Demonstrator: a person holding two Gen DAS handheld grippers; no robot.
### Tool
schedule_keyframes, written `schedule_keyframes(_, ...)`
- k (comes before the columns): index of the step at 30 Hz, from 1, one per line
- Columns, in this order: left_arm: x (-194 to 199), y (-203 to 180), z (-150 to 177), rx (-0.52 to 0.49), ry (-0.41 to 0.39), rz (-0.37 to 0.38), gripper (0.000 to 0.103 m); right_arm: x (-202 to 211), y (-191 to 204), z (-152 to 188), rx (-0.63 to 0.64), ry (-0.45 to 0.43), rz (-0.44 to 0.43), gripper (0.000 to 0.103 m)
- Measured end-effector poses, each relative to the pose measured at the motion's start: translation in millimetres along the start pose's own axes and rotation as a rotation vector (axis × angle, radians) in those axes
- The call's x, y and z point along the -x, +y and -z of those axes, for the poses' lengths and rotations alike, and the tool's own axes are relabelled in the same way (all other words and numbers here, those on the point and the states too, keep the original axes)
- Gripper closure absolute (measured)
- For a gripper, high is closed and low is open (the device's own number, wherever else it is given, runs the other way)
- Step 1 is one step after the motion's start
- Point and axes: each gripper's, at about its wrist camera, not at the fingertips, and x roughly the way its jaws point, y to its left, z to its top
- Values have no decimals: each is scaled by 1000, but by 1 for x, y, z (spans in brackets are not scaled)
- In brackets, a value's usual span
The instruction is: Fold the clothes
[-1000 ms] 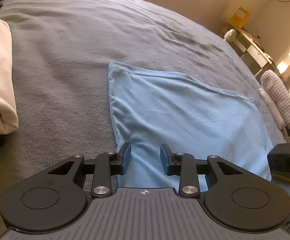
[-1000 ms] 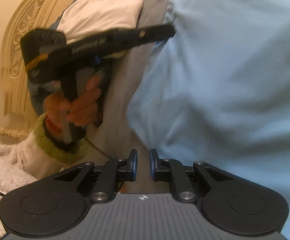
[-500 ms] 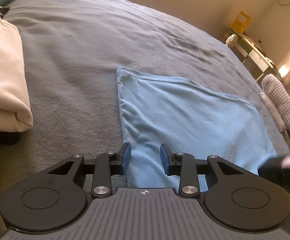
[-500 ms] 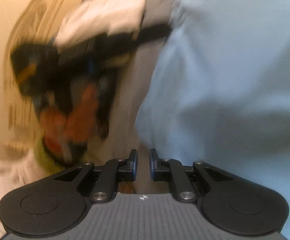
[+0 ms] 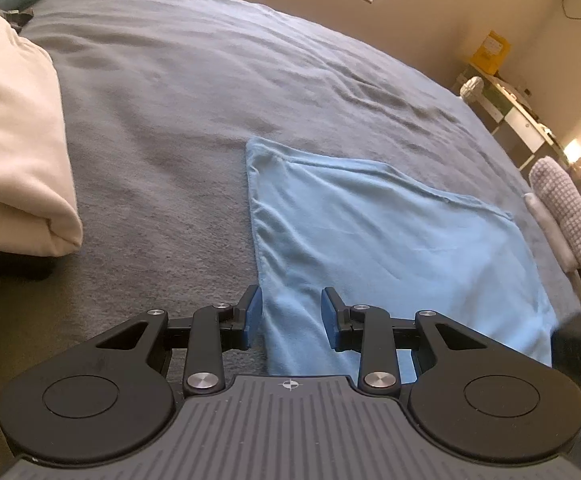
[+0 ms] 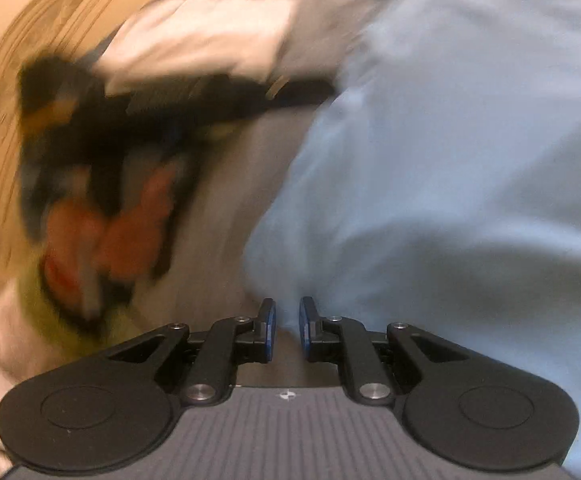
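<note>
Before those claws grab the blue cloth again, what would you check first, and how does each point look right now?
1. Blue cloth lies spread on the grey bed cover: ok.
2. Left claw is open, over the cloth's near left edge: ok.
3. Right claw has only a narrow gap and grips nothing: not ok for grabbing.
4. Right wrist view is sharp enough to aim: not ok, blurred.
5. Cream bedding lies apart from the cloth: ok.
6. Whether the cloth is already folded once: cannot tell.
</note>
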Motion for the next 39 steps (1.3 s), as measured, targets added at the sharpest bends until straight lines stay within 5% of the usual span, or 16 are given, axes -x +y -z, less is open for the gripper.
schedule_keyframes(8,-1,4,0,9,4,-1,71,1,22,-28,155,-84,102,89)
schedule_keyframes(17,3,11,1,29,-10,12,71,-35,65,-1,371,27,68,90)
schedule_keyframes(25,-1,16,2,50,-3,28,71,-37,52,-21,355,-5,160,89)
schedule_keyframes(39,6,23,3,83,-25,32,71,-32,65,6,404,29,35,89)
